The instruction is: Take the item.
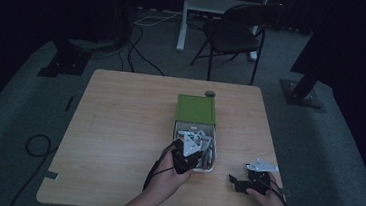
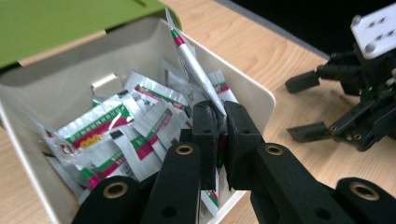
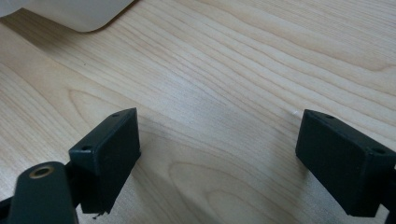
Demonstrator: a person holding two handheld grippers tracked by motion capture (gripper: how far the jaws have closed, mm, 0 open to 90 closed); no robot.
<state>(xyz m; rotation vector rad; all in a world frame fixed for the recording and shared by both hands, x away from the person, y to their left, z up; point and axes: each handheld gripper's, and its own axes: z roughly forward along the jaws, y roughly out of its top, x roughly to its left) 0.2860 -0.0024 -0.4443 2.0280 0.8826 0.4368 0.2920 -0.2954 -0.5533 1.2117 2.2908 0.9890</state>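
A sachet (image 2: 194, 63), white with a red and green band, is pinched edge-on between the closed jaws of my left claw (image 2: 219, 122) and sticks up tilted just above the open drawer (image 2: 254, 95). More sachets (image 2: 119, 126) lie heaped inside that drawer. My right claw (image 3: 217, 144) rests beside the drawer on the table (image 3: 243, 56), jaws spread wide with nothing between them. Beyond the drawer sits the green box (image 1: 196, 109) it slides out of.

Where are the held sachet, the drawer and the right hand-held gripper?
sachet (image 2: 194, 65), left gripper view, middle of the raised white packet.
drawer (image 2: 254, 95), left gripper view, its right wall.
right hand-held gripper (image 3: 217, 158), right gripper view, midway between its open jaws.
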